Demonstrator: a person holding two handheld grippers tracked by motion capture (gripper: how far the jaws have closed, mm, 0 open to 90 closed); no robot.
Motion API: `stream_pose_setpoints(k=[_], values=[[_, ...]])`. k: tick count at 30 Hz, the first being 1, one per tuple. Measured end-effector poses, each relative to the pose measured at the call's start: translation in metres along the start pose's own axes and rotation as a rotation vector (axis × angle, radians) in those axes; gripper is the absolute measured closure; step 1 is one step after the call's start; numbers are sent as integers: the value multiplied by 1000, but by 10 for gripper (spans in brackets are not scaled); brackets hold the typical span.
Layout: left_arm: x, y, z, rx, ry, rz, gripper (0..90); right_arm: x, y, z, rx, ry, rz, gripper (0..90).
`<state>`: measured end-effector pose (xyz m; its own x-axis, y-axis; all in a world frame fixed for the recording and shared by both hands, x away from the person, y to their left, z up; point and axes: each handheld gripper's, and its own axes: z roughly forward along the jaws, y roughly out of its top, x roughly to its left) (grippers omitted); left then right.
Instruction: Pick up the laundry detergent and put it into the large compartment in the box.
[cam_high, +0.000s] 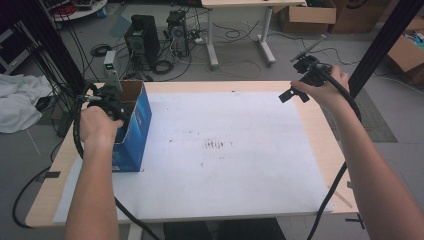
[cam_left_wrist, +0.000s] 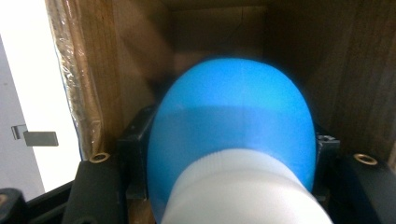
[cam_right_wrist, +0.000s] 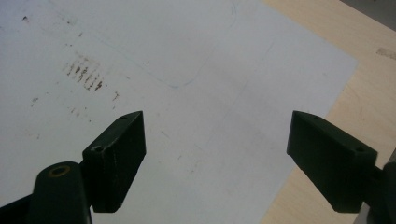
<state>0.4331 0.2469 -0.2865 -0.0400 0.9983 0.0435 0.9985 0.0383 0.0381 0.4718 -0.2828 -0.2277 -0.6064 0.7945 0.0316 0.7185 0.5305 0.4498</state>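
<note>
No text, label, brand or number can be read anywhere. The blue box (cam_high: 134, 131) on the counter (cam_high: 320, 125) shows plain sides from above, with any print too small to tell. The white sheet (cam_high: 225, 165) carries only dark smudges (cam_high: 216, 145) and a faint pen outline (cam_right_wrist: 187, 79), which form no letters. The blue bottle (cam_left_wrist: 231, 126) with its white cap (cam_left_wrist: 243, 191) shows no label on the side facing the camera. A small device (cam_high: 109, 64) behind the counter has a green lit display, too small to read.
</note>
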Motion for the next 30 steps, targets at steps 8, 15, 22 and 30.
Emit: stream_pose_setpoints(k=[8, 15, 22, 30], values=[[1, 0, 1, 7, 3, 2, 342, 0, 1, 0, -4, 2, 0, 196], [-1, -2, -4, -1, 13, 13, 329, 2, 1, -1, -5, 3, -3, 196], [-5, -4, -24, -37, 47, 31, 295, 2, 1, -3, -7, 3, 0, 196], [-10, -11, -59, -95, 47, 83, 232, 3, 0, -5, -12, 7, -2, 196]])
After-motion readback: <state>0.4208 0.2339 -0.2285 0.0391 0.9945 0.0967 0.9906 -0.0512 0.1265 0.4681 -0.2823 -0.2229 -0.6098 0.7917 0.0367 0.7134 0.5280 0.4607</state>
